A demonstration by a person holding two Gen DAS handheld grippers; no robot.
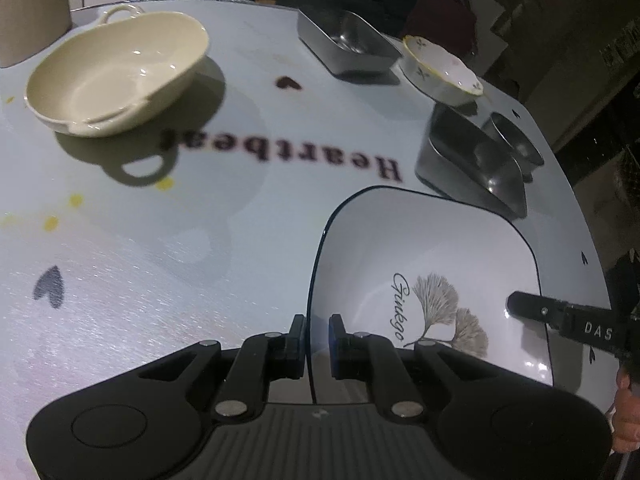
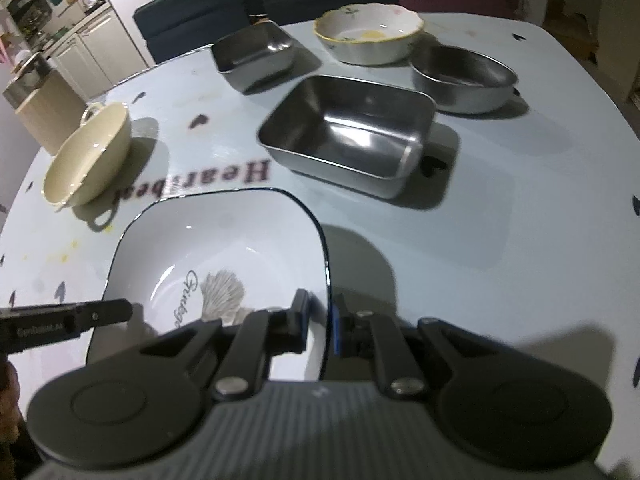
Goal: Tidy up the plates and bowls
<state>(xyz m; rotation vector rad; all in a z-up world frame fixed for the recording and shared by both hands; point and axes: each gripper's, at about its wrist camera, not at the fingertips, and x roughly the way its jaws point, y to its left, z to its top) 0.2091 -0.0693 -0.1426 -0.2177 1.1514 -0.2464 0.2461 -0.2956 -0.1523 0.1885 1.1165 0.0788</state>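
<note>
Here, label by label:

Left tool (image 1: 317, 344): fingers narrowed around the left rim of the square white bowl (image 1: 432, 280), one pad outside the dark rim line, one inside; the rim sits in the gap and the pads look close on it, though contact on both sides is not fully clear.

Right tool (image 2: 322, 330): fingers likewise straddle the opposite rim of the same bowl, the blue-padded finger (image 2: 337, 330) outside, the other inside; a narrow gap, rim between.

Square white bowl: near edge of the desk (image 1: 160, 280), between the two tools; dark-rimmed, with a ginkgo leaf print and script lettering inside. Whether it rests on the desk or is lifted cannot be told.

Cream bowl (image 1: 116, 72): two-handled, far left, well apart from the square bowl.

Large steel tray (image 2: 348, 132): rectangular, just beyond the square bowl.

Small steel tray (image 2: 256, 54): farther back, apart from the large one.

Round steel dish (image 2: 464, 78): right of the large tray, near it.

Floral bowl (image 2: 368, 34): scalloped, yellow-edged, at the back, just beside the round steel dish.

Desk: pale cover printed with hearts and the word "Heartbeat".
</note>
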